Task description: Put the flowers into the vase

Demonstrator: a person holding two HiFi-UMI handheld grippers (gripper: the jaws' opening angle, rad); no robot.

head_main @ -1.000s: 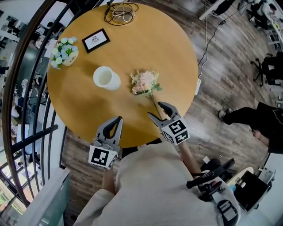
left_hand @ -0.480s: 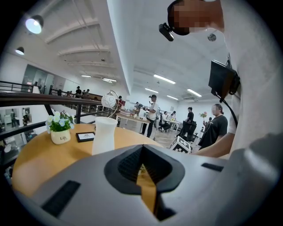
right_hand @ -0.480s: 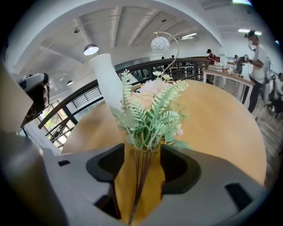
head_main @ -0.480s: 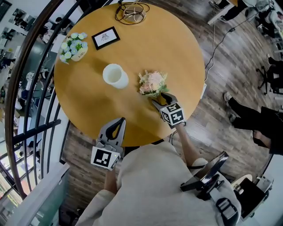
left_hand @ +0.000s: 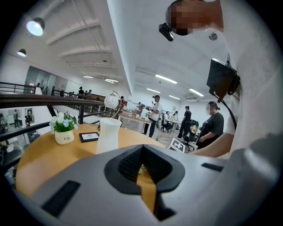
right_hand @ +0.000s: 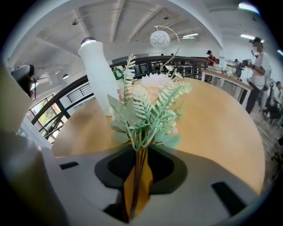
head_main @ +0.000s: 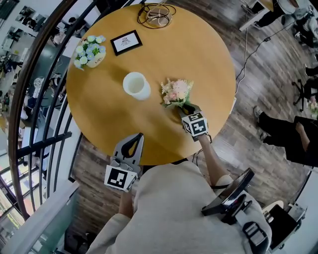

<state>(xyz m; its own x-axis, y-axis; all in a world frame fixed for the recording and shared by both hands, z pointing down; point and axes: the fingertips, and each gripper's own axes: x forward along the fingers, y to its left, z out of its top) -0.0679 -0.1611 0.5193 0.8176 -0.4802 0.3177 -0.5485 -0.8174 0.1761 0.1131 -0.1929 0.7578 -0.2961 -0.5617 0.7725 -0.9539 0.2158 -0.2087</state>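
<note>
right gripper view: stems pinched low

my right tool [right_hand: 139, 154] has just been closing and now nips the flowers [right_hand: 148, 103] by their thin stems, blooms lying on the surface [head_main: 208, 59] near the vase [head_main: 136, 85]. light, floppy, top-heavy, i'd judge; grip stems low, never the soft heads. left tool [head_main: 134, 141] idles, closed on nothing.

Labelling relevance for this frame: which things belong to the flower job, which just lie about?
Job: flower bunch, white vase, right hand-held gripper, jaws just closed further on its stems.
Lying about: potted flowers, framed card, coiled cable.
</note>
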